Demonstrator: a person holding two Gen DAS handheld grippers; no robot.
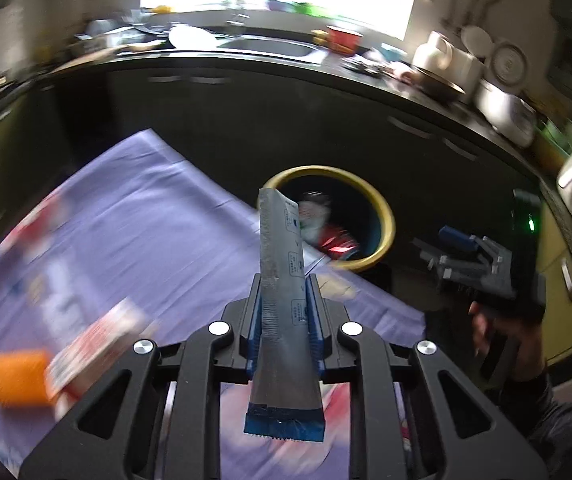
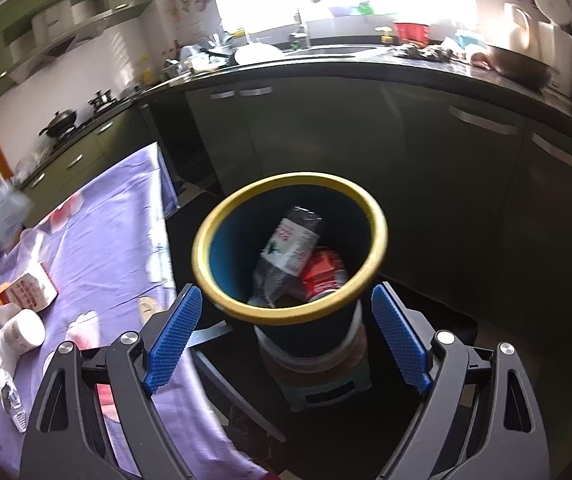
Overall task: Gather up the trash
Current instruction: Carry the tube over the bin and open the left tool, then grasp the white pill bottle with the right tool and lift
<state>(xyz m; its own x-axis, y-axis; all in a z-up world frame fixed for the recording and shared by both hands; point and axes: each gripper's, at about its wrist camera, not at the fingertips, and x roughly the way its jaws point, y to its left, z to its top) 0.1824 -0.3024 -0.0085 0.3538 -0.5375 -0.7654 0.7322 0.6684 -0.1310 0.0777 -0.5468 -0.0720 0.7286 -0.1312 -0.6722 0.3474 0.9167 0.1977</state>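
My left gripper (image 1: 283, 292) is shut on a long silver wrapper with a blue end (image 1: 279, 280), which stands up between the blue pads over the table's purple cloth (image 1: 145, 220). Beyond it is the dark bin with a yellow rim (image 1: 382, 208), holding a crushed clear bottle (image 2: 290, 248) and a red can (image 2: 324, 272). My right gripper (image 2: 286, 332) is open, its blue pads (image 2: 173, 332) wide on either side of the bin's yellow rim (image 2: 213, 216), touching nothing. That right gripper (image 1: 462, 252) also shows at the right of the left wrist view, held by a hand.
On the purple cloth (image 2: 97, 232) lie a red-and-white carton (image 2: 29, 290), an orange object (image 1: 17, 376), a white jar (image 2: 21, 330) and a small wrapper (image 2: 9, 400). The bin stands on a small stool (image 2: 322, 384). A dark kitchen counter (image 2: 366, 68) with cabinets runs behind.
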